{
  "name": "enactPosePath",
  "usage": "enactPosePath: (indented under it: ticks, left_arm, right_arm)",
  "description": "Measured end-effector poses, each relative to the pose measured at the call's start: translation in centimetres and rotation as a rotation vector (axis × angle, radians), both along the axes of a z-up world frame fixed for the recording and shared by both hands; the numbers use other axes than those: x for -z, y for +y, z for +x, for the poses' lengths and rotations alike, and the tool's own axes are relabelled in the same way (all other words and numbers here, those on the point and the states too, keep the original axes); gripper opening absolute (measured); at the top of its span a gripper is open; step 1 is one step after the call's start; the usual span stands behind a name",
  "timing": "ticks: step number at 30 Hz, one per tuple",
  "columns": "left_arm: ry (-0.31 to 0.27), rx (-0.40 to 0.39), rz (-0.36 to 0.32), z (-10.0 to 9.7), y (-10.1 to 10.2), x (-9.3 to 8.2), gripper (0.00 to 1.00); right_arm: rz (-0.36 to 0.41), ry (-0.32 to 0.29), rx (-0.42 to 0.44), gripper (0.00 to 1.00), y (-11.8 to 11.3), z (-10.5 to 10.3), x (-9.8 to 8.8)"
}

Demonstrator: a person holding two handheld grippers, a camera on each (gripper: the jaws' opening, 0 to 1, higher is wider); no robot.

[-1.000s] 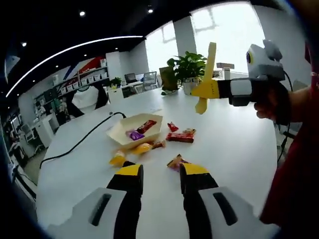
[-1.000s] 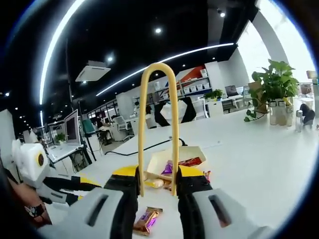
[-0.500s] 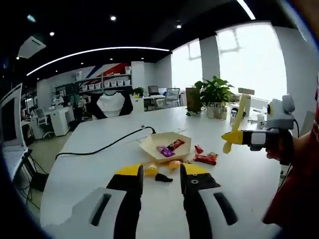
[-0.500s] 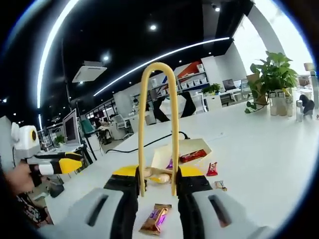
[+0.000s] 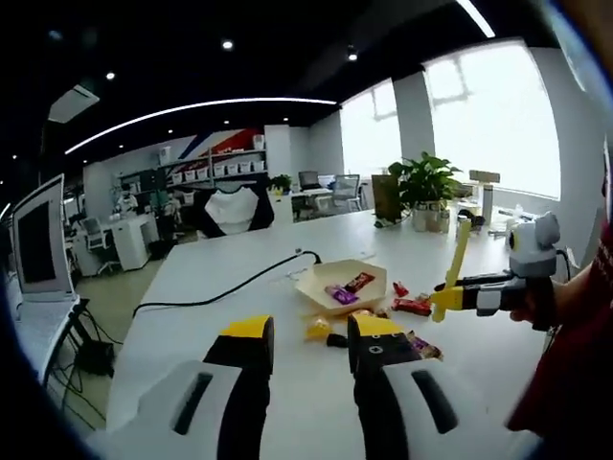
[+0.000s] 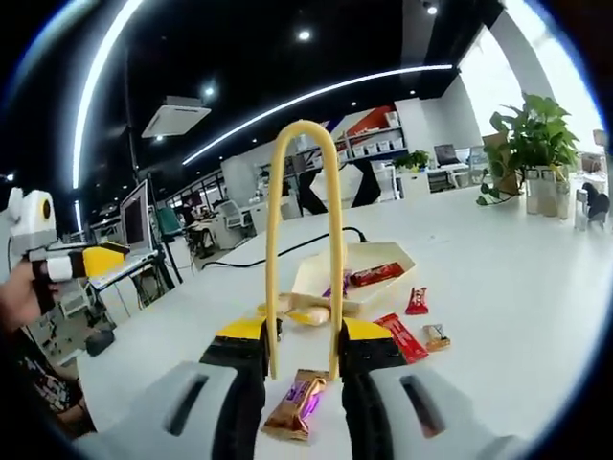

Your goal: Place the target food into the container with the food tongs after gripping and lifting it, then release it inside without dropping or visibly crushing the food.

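1. Tongs [image 6: 305,244] are sitting clamped between the right gripper [image 6: 305,356]'s jaws in the right gripper view; yellow loop standing upright, bend at the top; the two arms are running near-parallel with a gap between them and gripping nothing; tips are hidden between the jaws, so cannot tell more.
2. Left gripper view is showing the same tongs [image 5: 450,278] sticking up out of the right gripper [image 5: 443,303], held by a hand [image 5: 538,305] over the table [image 5: 201,326]'s right side.
3. Left gripper [image 5: 306,347] is hovering with its jaws parted, nothing between them; in the right gripper view it [image 6: 123,256] is showing at far left, off the table edge, held by a hand [image 6: 14,297].
4. Container [image 6: 308,280], a shallow cream paper tray, is sitting mid-table; red wrapped bar [image 6: 375,274] and purple wrapped piece [image 6: 343,285] are lying inside it.
5. Loose food is lying on the table around the tray: yellow piece [image 6: 308,315] touching its near edge; small red packet [image 6: 416,301], long red bar [image 6: 400,336] and a small brown piece [image 6: 438,335] beside it toward the right; gold-purple bar [image 6: 295,404] lying just ahead of the right gripper's jaws.
6. Black cable [image 5: 225,288] is running across the table's left side toward the tray; potted plant [image 6: 525,134] is standing at the far edge.
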State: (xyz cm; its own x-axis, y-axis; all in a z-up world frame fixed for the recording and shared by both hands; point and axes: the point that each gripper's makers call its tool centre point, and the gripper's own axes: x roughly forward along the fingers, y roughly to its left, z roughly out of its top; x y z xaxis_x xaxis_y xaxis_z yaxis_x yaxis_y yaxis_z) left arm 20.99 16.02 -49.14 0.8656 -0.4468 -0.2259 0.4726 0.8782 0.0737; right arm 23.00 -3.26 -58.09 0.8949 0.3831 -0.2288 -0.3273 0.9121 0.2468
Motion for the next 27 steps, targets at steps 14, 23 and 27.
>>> enactPosePath:
  ticks: [14, 23, 27]
  left_arm:
    - [0.013, -0.051, 0.083, -1.3, 2.3, 0.2, 0.32]
    - [0.026, -0.07, 0.113, -1.8, 2.9, 0.6, 0.32]
    - [0.034, -0.078, 0.12, -2.0, 3.0, 0.8, 0.32]
  right_arm:
    - [0.02, 0.068, -0.007, 0.26, 1.4, 0.6, 3.6]
    - [-0.015, 0.1, -0.012, 0.27, 1.6, 0.5, 5.4]
    - [-0.026, 0.103, -0.026, 0.27, 1.9, 0.4, 5.8]
